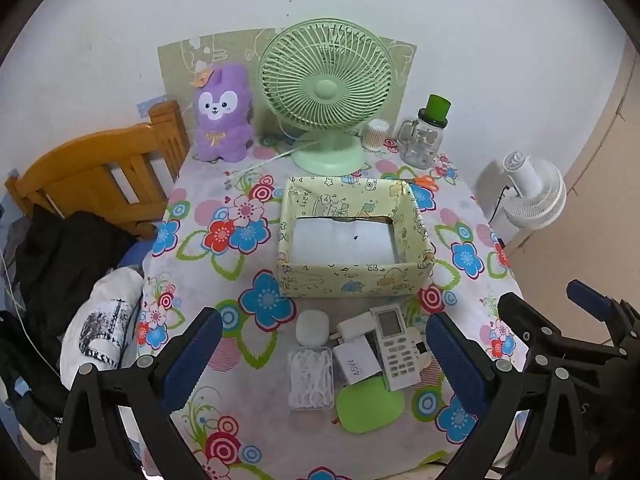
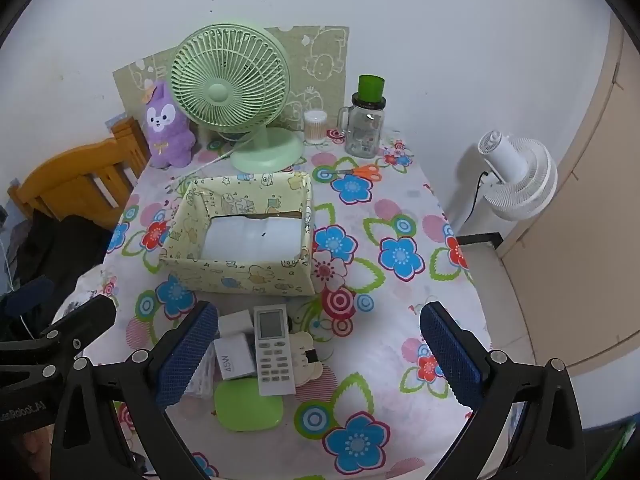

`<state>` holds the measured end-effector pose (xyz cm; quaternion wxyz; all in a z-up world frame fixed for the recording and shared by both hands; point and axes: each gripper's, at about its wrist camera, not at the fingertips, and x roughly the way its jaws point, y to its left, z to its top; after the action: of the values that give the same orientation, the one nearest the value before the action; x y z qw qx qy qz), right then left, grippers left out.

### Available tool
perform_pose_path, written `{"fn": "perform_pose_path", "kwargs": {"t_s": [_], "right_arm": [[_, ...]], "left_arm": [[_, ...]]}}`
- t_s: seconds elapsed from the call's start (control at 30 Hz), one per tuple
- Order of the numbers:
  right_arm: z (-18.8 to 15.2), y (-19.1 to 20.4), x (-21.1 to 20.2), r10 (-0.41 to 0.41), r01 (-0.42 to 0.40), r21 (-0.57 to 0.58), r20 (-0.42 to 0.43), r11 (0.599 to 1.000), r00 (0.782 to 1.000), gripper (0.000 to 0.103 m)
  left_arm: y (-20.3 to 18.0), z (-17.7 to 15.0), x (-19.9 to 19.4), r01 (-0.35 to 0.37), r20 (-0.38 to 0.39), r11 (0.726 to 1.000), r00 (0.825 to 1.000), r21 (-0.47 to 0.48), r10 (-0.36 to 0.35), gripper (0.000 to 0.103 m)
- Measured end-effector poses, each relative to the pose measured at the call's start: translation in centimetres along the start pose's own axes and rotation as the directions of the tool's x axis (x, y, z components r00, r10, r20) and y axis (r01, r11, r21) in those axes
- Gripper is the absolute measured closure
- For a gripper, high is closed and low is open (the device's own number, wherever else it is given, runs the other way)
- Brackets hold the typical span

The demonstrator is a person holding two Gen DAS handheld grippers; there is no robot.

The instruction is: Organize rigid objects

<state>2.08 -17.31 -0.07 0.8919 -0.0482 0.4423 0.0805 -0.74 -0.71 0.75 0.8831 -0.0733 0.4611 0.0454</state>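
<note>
Both claws hover low at the frame bottom, jaws spread wide and holding nothing: the left claw (image 1: 324, 360) and the right claw (image 2: 320, 356). Between them on the flowered bench (image 2: 400, 320) lie a remote (image 1: 394, 346), chargers (image 1: 356, 360) and a green case (image 1: 370, 404), just below the paper-covered box (image 1: 354, 276) at centre. A green fan (image 1: 324, 80) stands against the white wall behind.
</note>
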Motion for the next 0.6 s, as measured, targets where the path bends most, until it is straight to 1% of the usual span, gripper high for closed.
{"fn": "perform_pose_path", "kwargs": {"t_s": [0.17,0.47,0.6], "right_arm": [[0.43,-0.26,0.29,0.005,-0.005,-0.001,-0.005,1.0,1.0,0.001],[0.27,-0.24,0.34,0.006,-0.006,-0.009,-0.014,1.0,1.0,0.001],[0.08,-0.13,0.46,0.009,-0.009,-0.013,-0.025,1.0,1.0,0.001]], "left_arm": [[0.15,-0.03,-0.31,0.004,0.008,1.0,1.0,-0.009,-0.004,0.0],[0.07,-0.11,-0.35,-0.028,0.019,1.0,0.999,0.001,0.028,0.001],[-0.35,-0.12,-0.41,-0.059,0.019,0.998,0.998,0.037,0.058,0.004]]}}
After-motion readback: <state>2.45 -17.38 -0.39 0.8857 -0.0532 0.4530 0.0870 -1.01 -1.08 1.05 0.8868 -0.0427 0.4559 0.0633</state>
